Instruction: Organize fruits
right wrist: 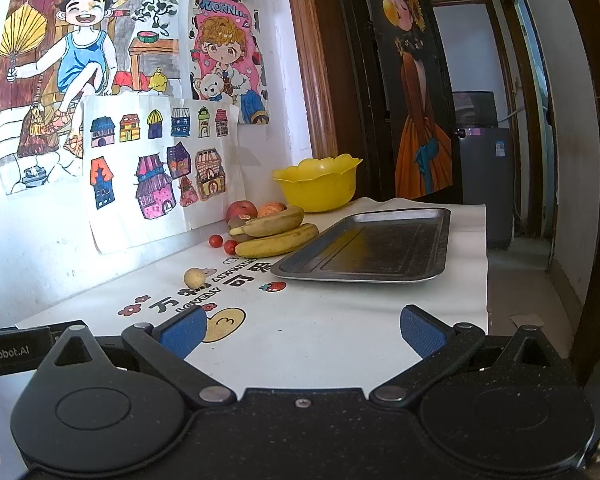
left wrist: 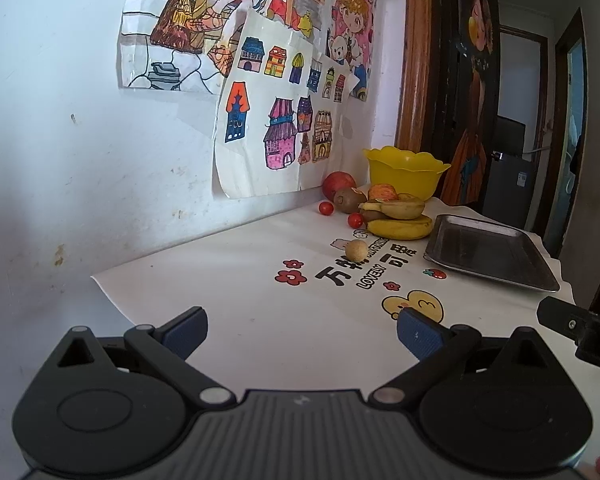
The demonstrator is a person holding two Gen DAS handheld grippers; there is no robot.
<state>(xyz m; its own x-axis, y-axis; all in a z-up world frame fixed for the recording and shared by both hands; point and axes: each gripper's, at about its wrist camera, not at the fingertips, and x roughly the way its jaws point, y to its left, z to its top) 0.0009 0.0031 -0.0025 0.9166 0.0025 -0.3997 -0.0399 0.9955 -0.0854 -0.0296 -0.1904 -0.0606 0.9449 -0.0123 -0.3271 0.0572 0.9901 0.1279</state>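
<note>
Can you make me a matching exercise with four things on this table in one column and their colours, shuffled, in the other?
Things:
1. bowl
2. tray
3. cherry tomatoes
4. kiwi

Colours:
A. red
B. brown
C. yellow
D. dark metal grey

Pairs: 1-C, 2-D, 3-A, 4-B

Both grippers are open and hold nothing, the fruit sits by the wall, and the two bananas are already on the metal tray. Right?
Not quite: the bananas lie on the table beside the metal tray, which holds nothing. The right wrist view shows this. Both the left gripper and right gripper are open, holding nothing.
</note>
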